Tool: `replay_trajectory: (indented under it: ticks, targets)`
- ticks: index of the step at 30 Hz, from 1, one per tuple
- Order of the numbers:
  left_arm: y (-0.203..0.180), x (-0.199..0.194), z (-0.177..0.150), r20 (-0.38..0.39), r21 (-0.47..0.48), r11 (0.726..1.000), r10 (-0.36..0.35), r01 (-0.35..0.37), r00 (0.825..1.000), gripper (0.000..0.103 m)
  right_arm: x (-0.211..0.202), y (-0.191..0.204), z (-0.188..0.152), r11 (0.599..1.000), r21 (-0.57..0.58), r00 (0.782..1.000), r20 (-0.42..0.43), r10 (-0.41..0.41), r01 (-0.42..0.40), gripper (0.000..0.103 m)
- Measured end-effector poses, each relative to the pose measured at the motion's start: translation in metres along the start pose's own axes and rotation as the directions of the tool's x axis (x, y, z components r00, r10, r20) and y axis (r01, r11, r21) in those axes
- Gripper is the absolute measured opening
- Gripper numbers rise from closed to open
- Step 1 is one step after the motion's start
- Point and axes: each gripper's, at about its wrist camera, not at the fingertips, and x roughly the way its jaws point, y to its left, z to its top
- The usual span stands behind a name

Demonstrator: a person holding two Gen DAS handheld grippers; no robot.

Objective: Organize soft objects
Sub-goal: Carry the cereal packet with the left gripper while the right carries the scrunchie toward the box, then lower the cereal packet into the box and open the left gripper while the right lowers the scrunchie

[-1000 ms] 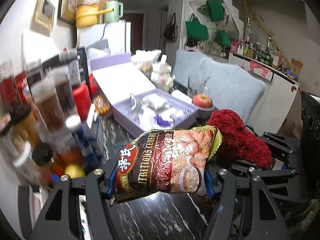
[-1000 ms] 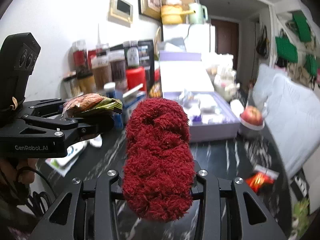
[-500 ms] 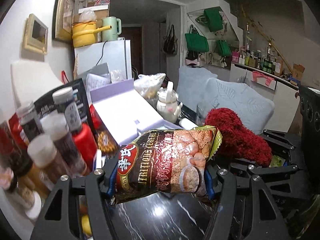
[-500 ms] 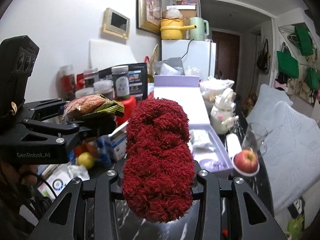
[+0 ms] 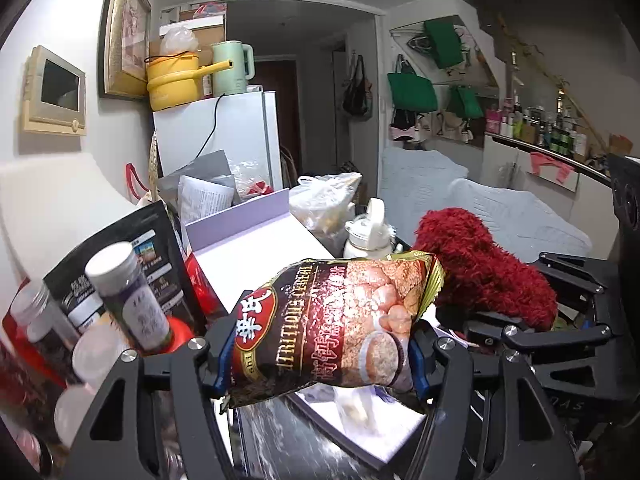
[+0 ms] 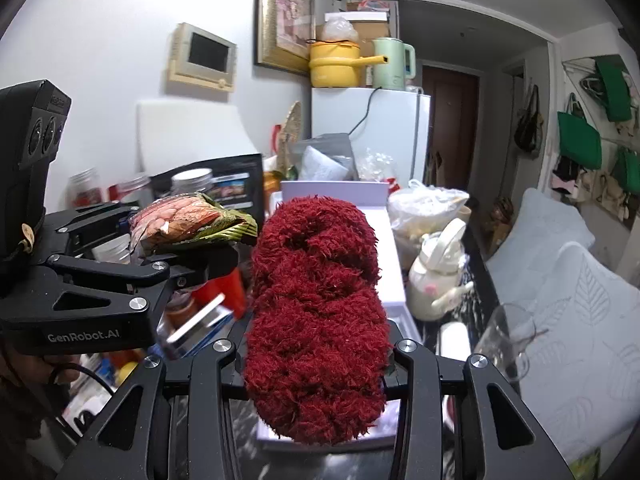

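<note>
Red and shaggy, the yarn bundle [image 6: 316,320] sat clamped in the right gripper [image 6: 316,354], the cereal packet [image 5: 332,328] pinched in the left gripper [image 5: 316,364]. A second before, both hung lower over the open lilac box [image 5: 240,248]; now they had risen, level, side by side, suggesting carrying onward rather than placing.

Jars [image 5: 132,300] crowd the left, teapot [image 6: 436,280] and glass [image 6: 508,344] the right.
</note>
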Motion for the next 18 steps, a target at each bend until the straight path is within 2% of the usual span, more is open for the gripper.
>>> replay_trajectory:
  ticks: [5, 9, 18]
  targets:
    - [0.005, 0.028, 0.014, -0.013, 0.001, 1.000, 0.022, -0.022, 1.000, 0.064, 0.033, -0.024, 0.020, 0.999, 0.022, 0.999, -0.031, -0.026, 0.027, 0.040]
    - [0.008, 0.055, 0.020, -0.054, -0.018, 1.000, 0.010, -0.011, 0.998, 0.064, 0.057, -0.041, 0.028, 0.998, 0.030, 0.996, -0.065, -0.054, 0.056, 0.040]
    - [0.001, 0.120, 0.011, -0.168, 0.007, 0.999, 0.046, -0.046, 0.985, 0.064, 0.112, -0.070, 0.026, 0.991, 0.068, 0.976, -0.191, -0.105, 0.120, 0.041]
